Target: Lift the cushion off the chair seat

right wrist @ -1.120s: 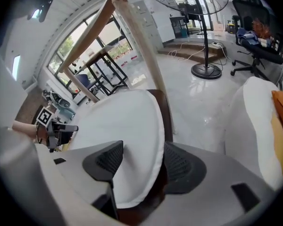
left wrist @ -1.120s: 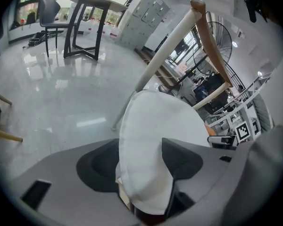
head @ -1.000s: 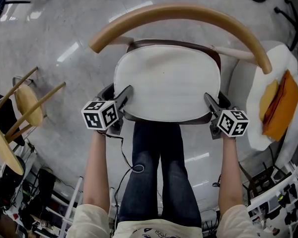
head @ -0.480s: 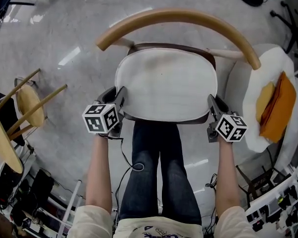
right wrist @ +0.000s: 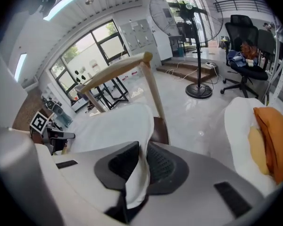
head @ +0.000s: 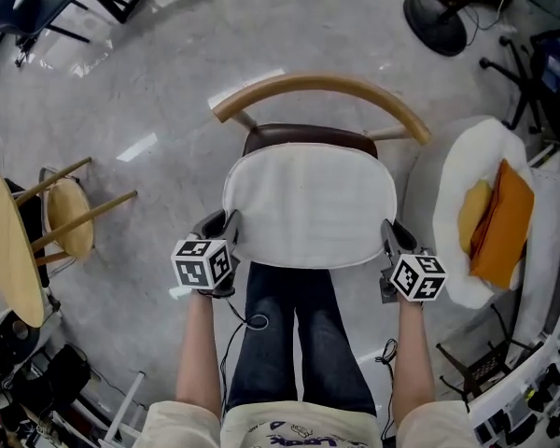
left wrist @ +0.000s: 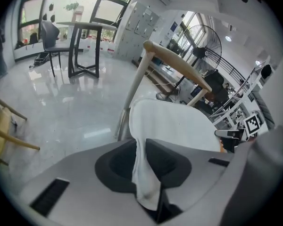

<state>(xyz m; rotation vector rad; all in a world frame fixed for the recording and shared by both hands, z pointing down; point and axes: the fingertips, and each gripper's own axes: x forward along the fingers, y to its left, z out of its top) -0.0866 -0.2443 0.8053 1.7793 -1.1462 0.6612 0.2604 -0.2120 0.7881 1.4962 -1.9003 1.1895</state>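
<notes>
1. Cushion (head: 310,205): flat over the chair (head: 322,87) seat, long axis side to side between the grippers.
2. Left gripper (head: 226,227): jaws just closed narrow, pinching its left edge.
3. Right gripper (head: 390,238): likewise, right edge.

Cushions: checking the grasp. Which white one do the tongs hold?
The bare cushion over the chair, pinched by left gripper and right gripper; the other cushion lies free under orange fabric.
</notes>
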